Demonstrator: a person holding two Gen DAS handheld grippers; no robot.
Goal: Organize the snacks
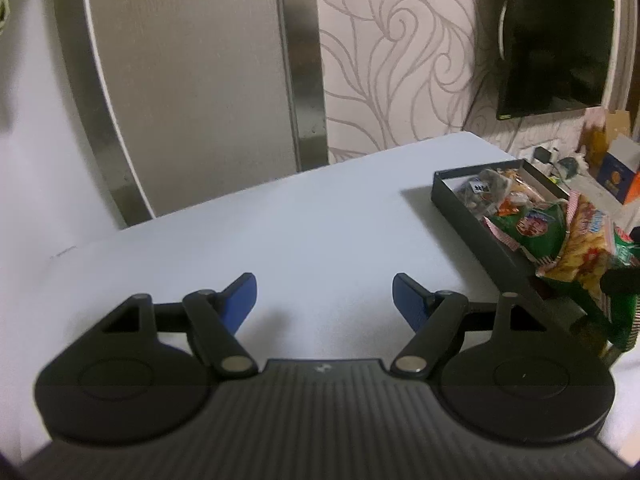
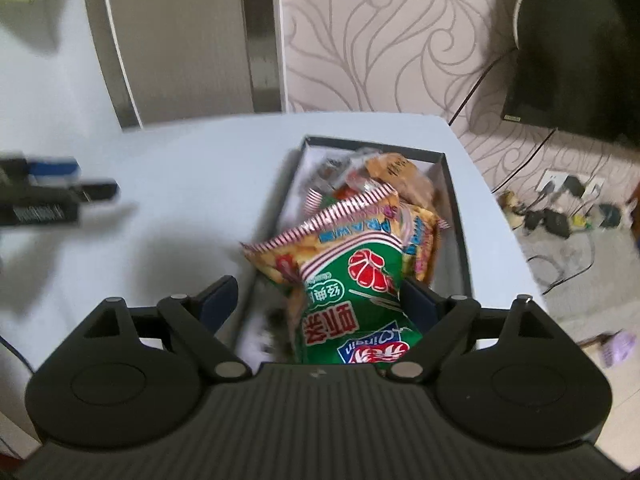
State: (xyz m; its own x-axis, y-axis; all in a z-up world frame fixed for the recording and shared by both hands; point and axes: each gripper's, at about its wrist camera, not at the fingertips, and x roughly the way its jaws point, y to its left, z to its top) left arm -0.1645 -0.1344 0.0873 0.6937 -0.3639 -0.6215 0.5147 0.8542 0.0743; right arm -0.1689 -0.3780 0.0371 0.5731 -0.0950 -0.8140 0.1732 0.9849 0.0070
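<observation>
The right gripper has its jaws spread wide; the green snack bag lies between them, touching the right finger, over the black box. The left gripper hovers with jaws spread and empty above the table, well left of the box.

Bench: pale blue-white top, filling the middle of both views.
Wall: cream wallpaper with grey swirling lines, at 12 to 1 o'clock.
Panel: beige, metal-framed, behind the bench at 11 o'clock.
Television: dark, wall-mounted, at 2 o'clock.
Plugs and cables: on the floor at 3 o'clock, blurred.
Cardboard box: at 3 o'clock, beyond the bench.
</observation>
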